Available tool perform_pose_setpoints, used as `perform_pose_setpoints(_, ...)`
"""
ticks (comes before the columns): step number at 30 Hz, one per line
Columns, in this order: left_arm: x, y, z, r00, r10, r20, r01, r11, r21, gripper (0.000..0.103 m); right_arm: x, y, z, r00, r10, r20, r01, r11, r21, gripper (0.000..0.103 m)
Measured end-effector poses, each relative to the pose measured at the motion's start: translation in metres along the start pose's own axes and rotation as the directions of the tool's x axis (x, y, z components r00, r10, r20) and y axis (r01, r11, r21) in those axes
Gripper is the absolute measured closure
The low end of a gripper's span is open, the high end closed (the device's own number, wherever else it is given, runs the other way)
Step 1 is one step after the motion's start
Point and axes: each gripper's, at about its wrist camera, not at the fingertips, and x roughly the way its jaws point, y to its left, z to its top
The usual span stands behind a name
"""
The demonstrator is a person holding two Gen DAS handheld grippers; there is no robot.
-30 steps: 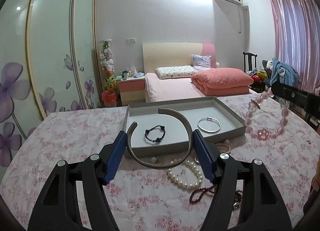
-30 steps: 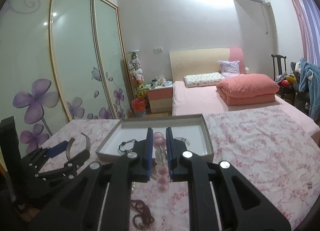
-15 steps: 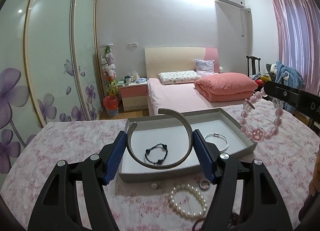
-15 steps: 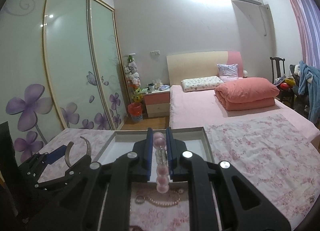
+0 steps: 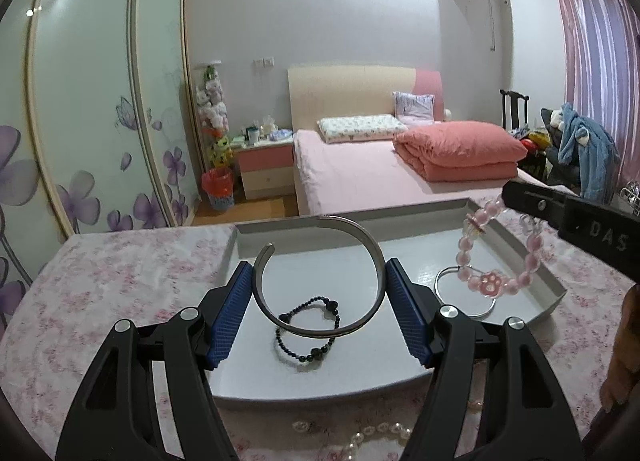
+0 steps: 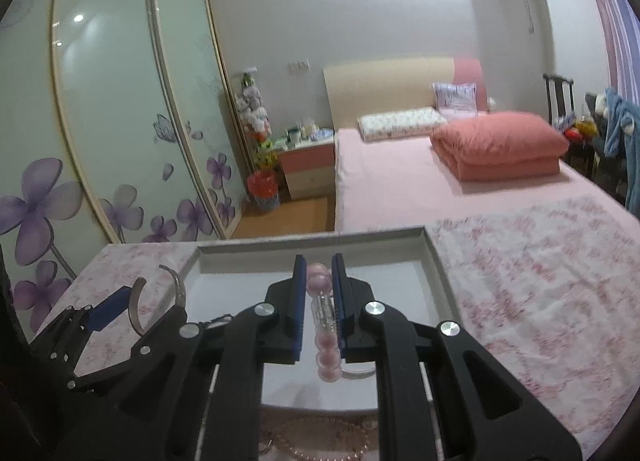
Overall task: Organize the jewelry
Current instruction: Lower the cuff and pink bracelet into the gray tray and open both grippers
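Note:
My left gripper [image 5: 320,285] is shut on a wide silver cuff bangle [image 5: 374,249], pinched across its width by the blue pads and held over the grey tray [image 5: 440,208]. Under it in the tray lie a black bead bracelet [image 5: 308,357] and a thin silver bangle [image 5: 468,313]. My right gripper [image 6: 319,273] is shut on a pink bead bracelet [image 6: 320,281], which hangs as a loop with a paw charm [image 5: 490,285] above the tray's right half. In the right wrist view the left gripper [image 6: 148,301] and its cuff [image 6: 135,313] show at the lower left.
A pearl strand [image 5: 376,431] lies on the pink floral cloth [image 5: 120,281] just in front of the tray. Beyond the table stand a pink bed [image 5: 380,177], a nightstand [image 5: 266,169] and sliding wardrobe doors [image 5: 100,101]. A hand [image 5: 624,349] shows at the right edge.
Both grippers have moved forward and slightly down, from in front of the tray to over it. The loose jewelry on the cloth has slid to the bottom of the views. Both grips are unchanged.

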Motion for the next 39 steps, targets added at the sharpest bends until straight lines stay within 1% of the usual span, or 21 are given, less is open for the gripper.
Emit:
perform_pose_setpoints(4, 0.01, -0.002, -0.001, 1.0, -0.004, -0.026, 0.004, 1.0, 0.002, 0.036, 0.026, -0.009, -0.008, 0.998, 0.004, -0.059, -0.002, 0.999, 0.036, 0.09)
perform_pose_setpoints(8, 0.018, -0.001, -0.003, 0.999, -0.012, -0.052, 0.012, 1.0, 0.001, 0.035, 0.036, -0.016, -0.014, 0.996, 0.004, -0.088, 0.002, 0.998, 0.068, 0.088)
perform_pose_setpoints(9, 0.02, -0.001, -0.003, 0.998, -0.013, -0.06, 0.013, 1.0, -0.002, 0.035, 0.037, -0.018, -0.015, 0.996, 0.003, -0.088, 0.004, 0.997, 0.077, 0.088)
perform_pose_setpoints(10, 0.023, 0.0, -0.003, 0.998, -0.014, -0.066, 0.014, 1.0, -0.004, 0.035, 0.037, -0.02, -0.015, 0.996, 0.001, -0.089, 0.007, 0.996, 0.084, 0.081)
perform_pose_setpoints(12, 0.023, 0.001, -0.004, 0.998, -0.012, -0.067, 0.011, 1.0, -0.008, 0.035, 0.035, -0.022, -0.015, 0.997, -0.004, -0.082, 0.011, 0.996, 0.092, 0.073)
perform_pose_setpoints(19, 0.017, 0.012, 0.004, 0.999, 0.009, -0.042, -0.01, 1.0, -0.027, 0.035, 0.015, -0.027, -0.011, 0.999, -0.004, -0.05, 0.01, 0.994, 0.107, 0.072)
perform_pose_setpoints(24, -0.005, 0.029, 0.005, 0.999, 0.034, -0.01, -0.035, 0.999, -0.04, 0.035, -0.009, -0.026, -0.014, 0.999, -0.005, -0.04, 0.008, 0.997, 0.08, 0.072)
perform_pose_setpoints(29, -0.032, 0.046, -0.004, 0.999, 0.042, 0.0, -0.042, 0.997, -0.057, 0.034, -0.029, -0.026, -0.022, 0.998, -0.001, -0.055, 0.004, 0.998, 0.061, 0.072)
perform_pose_setpoints(32, -0.048, 0.052, -0.014, 0.999, 0.041, -0.005, -0.042, 0.997, -0.065, 0.03, -0.038, -0.029, -0.032, 0.996, -0.009, -0.084, 0.013, 0.999, 0.049, 0.072)
perform_pose_setpoints(35, -0.061, 0.06, -0.026, 0.999, 0.045, -0.021, -0.047, 0.997, -0.067, 0.029, -0.041, -0.034, -0.045, 0.991, -0.025, -0.131, 0.031, 0.999, 0.041, 0.072)
perform_pose_setpoints(39, -0.068, 0.068, -0.041, 0.997, 0.045, -0.062, -0.05, 0.995, -0.083, 0.029, -0.035, -0.041, -0.065, 0.977, -0.036, -0.209, 0.046, 0.998, 0.042, 0.072)
